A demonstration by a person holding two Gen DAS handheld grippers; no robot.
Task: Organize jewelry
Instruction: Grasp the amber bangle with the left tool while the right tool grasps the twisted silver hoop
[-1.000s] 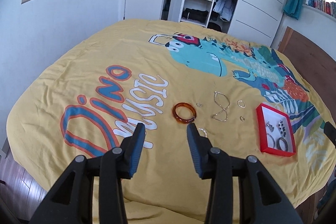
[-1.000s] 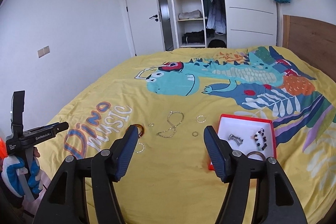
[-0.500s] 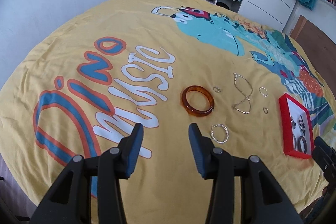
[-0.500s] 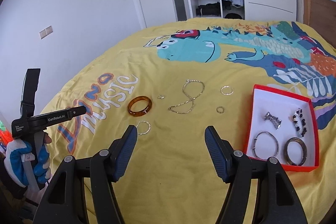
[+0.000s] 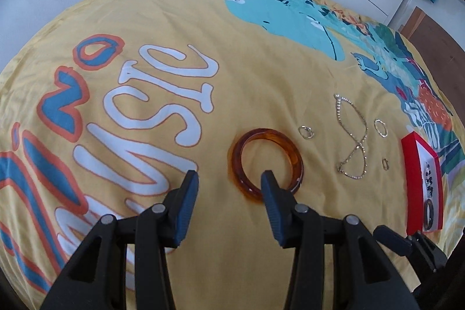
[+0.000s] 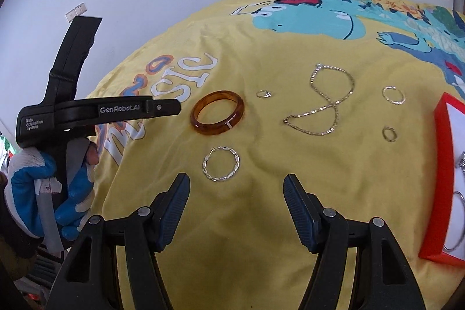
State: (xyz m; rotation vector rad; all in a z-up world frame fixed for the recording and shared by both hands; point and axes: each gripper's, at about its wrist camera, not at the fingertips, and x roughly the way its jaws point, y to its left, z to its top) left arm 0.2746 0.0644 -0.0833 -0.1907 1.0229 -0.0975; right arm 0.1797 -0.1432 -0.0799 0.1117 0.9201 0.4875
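Note:
An amber bangle [image 5: 279, 137] lies flat on the yellow bedspread. My left gripper [image 5: 229, 179] hovers over its near-left rim, open, with its right fingertip [image 5: 268, 185] in front of the bangle's hole and nothing between the fingers. In the right wrist view the bangle [image 6: 215, 129] sits just past the tip of the left gripper [image 6: 162, 108]. A twisted silver hoop [image 6: 237, 161] lies just ahead of my open, empty right gripper [image 6: 237, 185]. A silver chain [image 6: 334, 103] and small rings [image 6: 389, 134] lie further right. The red box [image 6: 443, 164] holds several pieces.
A gloved hand [image 6: 26, 188] holds the left gripper at the bed's left edge. The chain [image 5: 356, 147], two rings [image 5: 380, 127] and the red box [image 5: 409, 164] lie right of the bangle. A wardrobe and a door stand beyond the bed.
Both grippers have come down and forward toward the bedspread, so the jewelry looks larger. The left gripper's right finger now overlaps the amber bangle. Both stay open.

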